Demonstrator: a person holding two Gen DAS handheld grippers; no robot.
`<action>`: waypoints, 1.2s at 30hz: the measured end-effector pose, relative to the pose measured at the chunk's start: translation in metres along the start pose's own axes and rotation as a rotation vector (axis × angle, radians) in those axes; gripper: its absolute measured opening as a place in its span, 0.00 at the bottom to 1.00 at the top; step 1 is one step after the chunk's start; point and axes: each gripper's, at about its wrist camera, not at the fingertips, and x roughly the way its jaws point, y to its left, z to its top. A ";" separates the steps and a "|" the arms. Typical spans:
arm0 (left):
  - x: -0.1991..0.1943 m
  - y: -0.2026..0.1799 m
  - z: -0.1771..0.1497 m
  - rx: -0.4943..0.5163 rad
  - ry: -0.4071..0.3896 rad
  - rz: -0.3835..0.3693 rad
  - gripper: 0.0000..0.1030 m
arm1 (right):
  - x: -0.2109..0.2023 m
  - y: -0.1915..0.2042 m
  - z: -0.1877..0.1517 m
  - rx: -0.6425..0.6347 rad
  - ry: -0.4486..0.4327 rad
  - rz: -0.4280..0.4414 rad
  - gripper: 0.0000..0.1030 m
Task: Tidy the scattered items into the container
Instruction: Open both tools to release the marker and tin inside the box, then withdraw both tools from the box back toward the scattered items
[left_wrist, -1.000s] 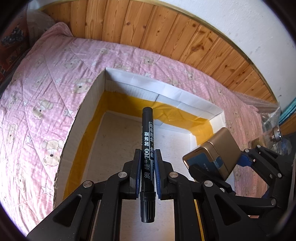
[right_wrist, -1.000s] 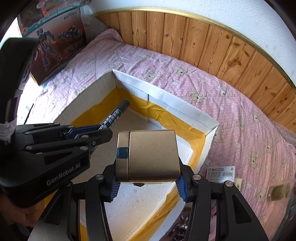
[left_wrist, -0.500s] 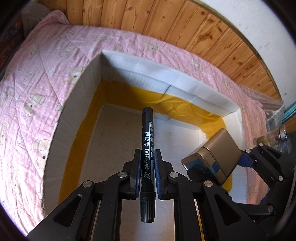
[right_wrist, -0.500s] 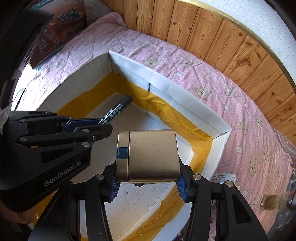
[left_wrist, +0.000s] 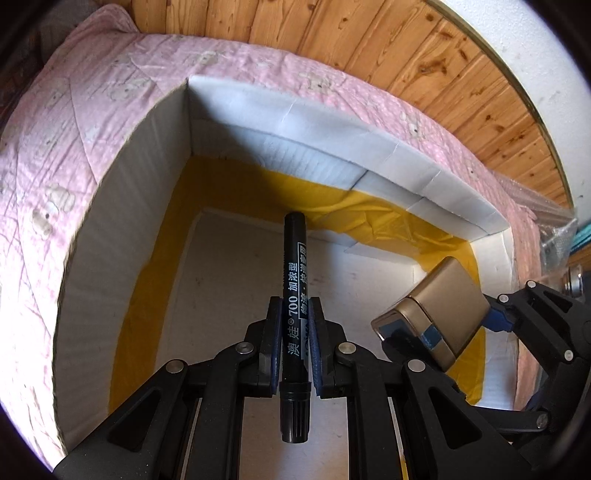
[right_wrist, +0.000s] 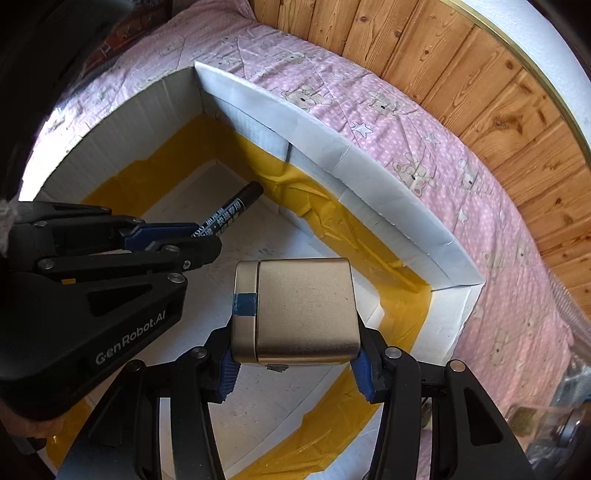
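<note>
My left gripper (left_wrist: 294, 343) is clamped narrow on a black marker pen (left_wrist: 294, 295), the blue pads (left_wrist: 274, 343) pressing its barrel on both sides; the cap end sticks back toward me and the far tip points ahead into the box. My right gripper (right_wrist: 295, 354) holds a gold rectangular tin (right_wrist: 295, 314) with a blue tape patch on its left edge, its jaws set wide around the tin's sides. From the left camera that tin (left_wrist: 432, 310) sits just to the right of my marker, tilted.

Both grips are unchanged from a second ago, but the white box with yellow tape along its inner seams (left_wrist: 110, 206) now fills much more of each view than before: its near wall has slid down and outward, and the pale floor (right_wrist: 258, 236) spreads beneath both tools, so both grippers have come lower over the opening. Both items hang above the box floor, not resting on it.

Beyond the far wall of the box (right_wrist: 369, 173) lies the pink bear-print bedspread (right_wrist: 406, 140), and behind that the wooden wall panelling (left_wrist: 388, 48), of which less shows than earlier.
</note>
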 end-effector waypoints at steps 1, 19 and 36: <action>0.000 0.001 0.001 -0.008 -0.007 0.005 0.14 | 0.001 0.000 0.001 0.001 0.001 -0.006 0.50; -0.046 -0.021 -0.009 -0.008 -0.036 0.020 0.36 | -0.086 0.002 -0.084 0.169 -0.304 0.014 0.51; -0.127 -0.062 -0.069 0.098 -0.178 -0.049 0.37 | -0.134 0.014 -0.176 0.257 -0.479 -0.003 0.57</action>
